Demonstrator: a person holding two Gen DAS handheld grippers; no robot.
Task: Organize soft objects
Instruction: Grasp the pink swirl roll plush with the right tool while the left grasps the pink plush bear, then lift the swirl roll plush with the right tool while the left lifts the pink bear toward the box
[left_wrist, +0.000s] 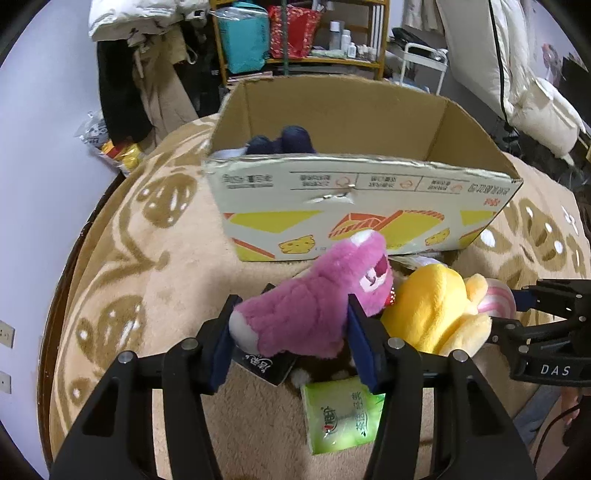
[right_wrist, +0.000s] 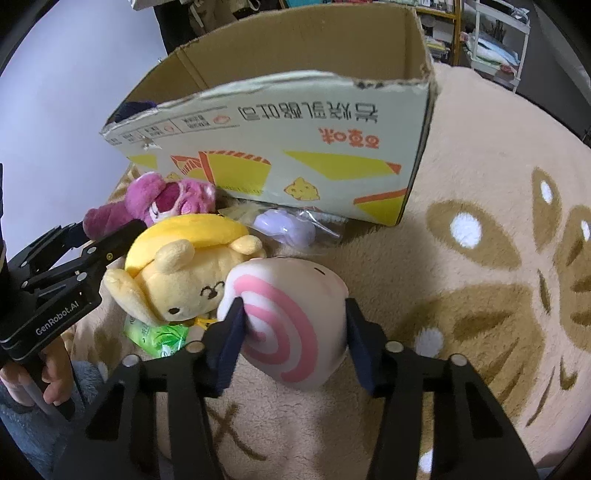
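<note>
**Two plush toys gripped in front of the cardboard box**

The left gripper (left_wrist: 290, 321) is closed on a shaggy pink plush bear (left_wrist: 314, 295), its blue pads pressing into the fur on both sides. The bear lies on its side, long axis running from a white-tipped foot at lower left up to the head at upper right, the face turned toward the box. The right gripper (right_wrist: 293, 328) clamps a smooth, rounded white plush with a pink spiral (right_wrist: 291, 317) on its near face; the squat body leans away from the camera toward the box.

Between them rests a yellow plush dog (right_wrist: 184, 269) with floppy ears and a stitched face, its head toward the right gripper, touching both toys. A glossy green tissue pack (left_wrist: 341, 417) lies flat under the pile.

All sit on a fleecy beige blanket (right_wrist: 480, 206) with brown patterns, just before the corrugated cardboard box (left_wrist: 354, 206), which is open-topped, with a dark blue soft item (left_wrist: 284, 140) inside.
</note>
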